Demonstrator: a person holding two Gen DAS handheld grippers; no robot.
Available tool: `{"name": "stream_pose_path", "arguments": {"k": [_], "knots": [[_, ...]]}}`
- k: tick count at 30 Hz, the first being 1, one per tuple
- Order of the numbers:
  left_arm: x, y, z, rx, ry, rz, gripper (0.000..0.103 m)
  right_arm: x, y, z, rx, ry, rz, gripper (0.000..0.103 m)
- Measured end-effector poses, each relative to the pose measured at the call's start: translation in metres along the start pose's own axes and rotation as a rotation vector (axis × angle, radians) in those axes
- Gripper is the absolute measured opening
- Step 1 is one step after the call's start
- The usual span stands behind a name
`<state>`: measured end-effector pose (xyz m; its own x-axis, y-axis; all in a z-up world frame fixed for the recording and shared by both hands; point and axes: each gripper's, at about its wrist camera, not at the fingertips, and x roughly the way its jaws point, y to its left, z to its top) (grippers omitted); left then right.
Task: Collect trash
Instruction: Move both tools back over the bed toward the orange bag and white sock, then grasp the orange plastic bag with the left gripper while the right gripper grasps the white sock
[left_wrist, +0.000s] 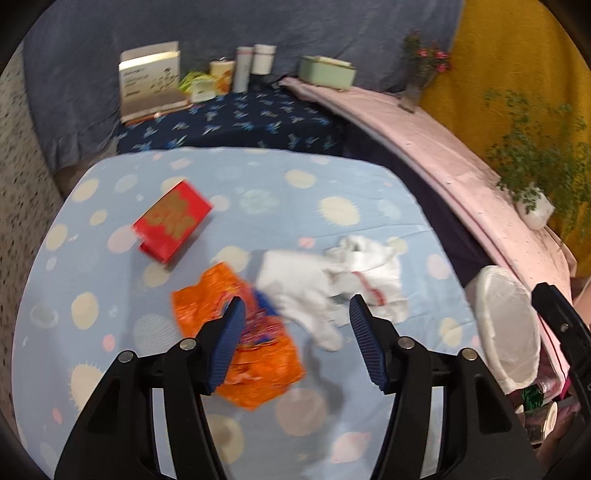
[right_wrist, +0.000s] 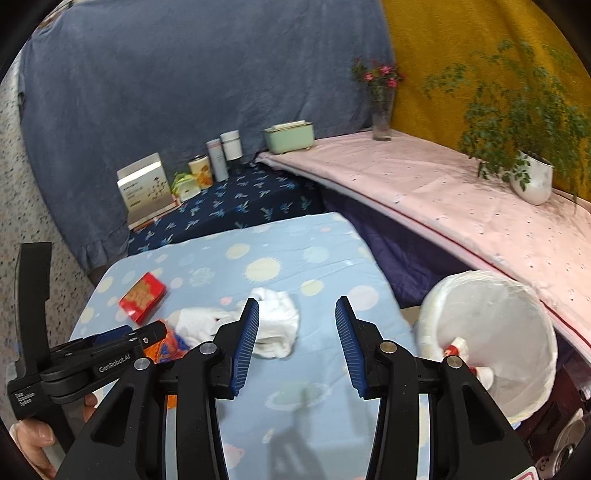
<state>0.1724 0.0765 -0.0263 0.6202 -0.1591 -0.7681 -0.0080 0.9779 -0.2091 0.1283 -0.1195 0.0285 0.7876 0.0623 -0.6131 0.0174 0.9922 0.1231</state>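
Hovering over the worktop (left_wrist: 258, 177), left gripper (left_wrist: 297, 314) and right gripper (right_wrist: 297, 314) both have jaws spread, empty. Orange wrapper (left_wrist: 258, 362) sits beside the white tissue wad (left_wrist: 332, 280); red box (left_wrist: 171, 219) behind it.

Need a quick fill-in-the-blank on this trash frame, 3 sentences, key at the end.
The box on the table is ___ with a gold pattern.
The crumpled wrapper under the left gripper is ___.
The bin has a ___ liner; both the left gripper and the right gripper are open.

Missing: red; orange; white
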Motion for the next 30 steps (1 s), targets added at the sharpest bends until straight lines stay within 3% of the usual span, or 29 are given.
{"name": "stream_pose_path", "arguments": {"k": [2, 7, 10, 21, 26, 30], "knots": [[0.005, 0.015, -0.004, -0.024, 0.017, 0.022, 0.066, 0.006, 0.01, -0.002, -0.014, 0.013, 0.013, 0.042], [0.012, 0.044, -0.013, -0.068, 0.039, 0.067, 0.068, 0.021, 0.036, -0.009, -0.042, 0.049, 0.04, 0.042], [0.018, 0.058, -0.017, -0.107, 0.065, 0.068, 0.076, 0.031, 0.047, -0.013, -0.057, 0.071, 0.052, 0.043], [0.048, 0.082, -0.031, -0.18, 0.165, 0.003, 0.076, 0.077, 0.088, -0.021, -0.112, 0.141, 0.078, 0.048], [0.056, 0.083, -0.033, -0.187, 0.166, -0.012, 0.073, 0.103, 0.1, -0.02, -0.128, 0.171, 0.09, 0.048], [0.06, 0.082, -0.029, -0.17, 0.171, -0.036, 0.054, 0.124, 0.104, -0.021, -0.127, 0.207, 0.098, 0.048]]}}
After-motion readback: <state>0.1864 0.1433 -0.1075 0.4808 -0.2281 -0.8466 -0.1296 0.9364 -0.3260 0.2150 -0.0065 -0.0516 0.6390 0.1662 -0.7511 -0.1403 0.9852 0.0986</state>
